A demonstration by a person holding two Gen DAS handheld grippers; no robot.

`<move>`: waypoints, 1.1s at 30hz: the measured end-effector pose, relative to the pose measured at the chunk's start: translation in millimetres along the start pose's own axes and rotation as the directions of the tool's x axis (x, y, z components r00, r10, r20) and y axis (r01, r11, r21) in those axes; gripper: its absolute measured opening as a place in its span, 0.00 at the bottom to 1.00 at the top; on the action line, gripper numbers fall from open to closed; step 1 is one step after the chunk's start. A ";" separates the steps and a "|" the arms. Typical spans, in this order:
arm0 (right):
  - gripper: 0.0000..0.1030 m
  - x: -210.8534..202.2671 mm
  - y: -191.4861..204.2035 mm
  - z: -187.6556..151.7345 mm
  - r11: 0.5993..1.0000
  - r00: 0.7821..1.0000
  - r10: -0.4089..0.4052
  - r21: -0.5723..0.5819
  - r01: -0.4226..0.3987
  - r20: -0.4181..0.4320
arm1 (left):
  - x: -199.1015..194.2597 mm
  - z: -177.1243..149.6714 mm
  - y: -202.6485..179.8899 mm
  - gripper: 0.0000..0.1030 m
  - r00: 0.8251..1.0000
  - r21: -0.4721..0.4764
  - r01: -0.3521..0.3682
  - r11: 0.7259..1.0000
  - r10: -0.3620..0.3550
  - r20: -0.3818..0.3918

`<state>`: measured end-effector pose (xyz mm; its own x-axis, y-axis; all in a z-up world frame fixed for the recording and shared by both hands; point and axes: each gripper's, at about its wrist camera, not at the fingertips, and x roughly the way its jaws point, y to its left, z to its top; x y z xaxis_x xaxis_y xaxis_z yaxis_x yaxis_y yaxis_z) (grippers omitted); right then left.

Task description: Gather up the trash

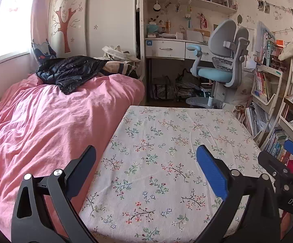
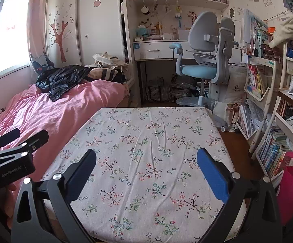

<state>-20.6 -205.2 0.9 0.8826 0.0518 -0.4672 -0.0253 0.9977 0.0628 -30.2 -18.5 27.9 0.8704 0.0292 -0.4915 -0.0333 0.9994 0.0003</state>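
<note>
My left gripper (image 1: 146, 154) is open and empty above the table with the floral cloth (image 1: 166, 133). My right gripper (image 2: 146, 156) is open and empty above the same table (image 2: 146, 125). The right gripper also shows at the right edge of the left wrist view (image 1: 288, 156), and the left gripper shows at the left edge of the right wrist view (image 2: 24, 135). A crumpled black plastic bag (image 1: 71, 70) lies on the pink bed; it also shows in the right wrist view (image 2: 63, 79). No loose trash shows on the cloth.
A pink bed (image 1: 45, 121) runs along the table's left side. A grey and blue desk chair (image 2: 205, 64) stands beyond the table by a white desk (image 2: 154, 48). Bookshelves (image 2: 268, 121) and a pink bag (image 2: 292, 182) crowd the right side.
</note>
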 end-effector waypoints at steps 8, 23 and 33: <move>0.93 19.5 -4.4 13.8 0.999 0.999 -0.032 0.025 0.031 0.019 | 26.3 14.5 3.4 0.93 1.000 -0.038 -0.005 0.999 0.006 0.014; 0.93 31.9 0.4 25.4 0.999 0.998 -0.046 -0.016 0.046 0.050 | 33.9 22.9 -0.7 0.93 0.998 -0.047 0.044 0.998 -0.042 0.039; 0.93 31.8 -0.7 25.9 0.999 0.997 -0.053 -0.008 0.053 0.051 | 29.1 24.5 -1.7 0.93 0.997 -0.058 0.055 0.997 -0.051 0.065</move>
<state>19.7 -205.4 8.8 0.9053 -0.0033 -0.4247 0.0179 0.9994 0.0303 7.3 -19.0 34.9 0.9012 -0.0212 -0.4328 -0.0135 0.9969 -0.0769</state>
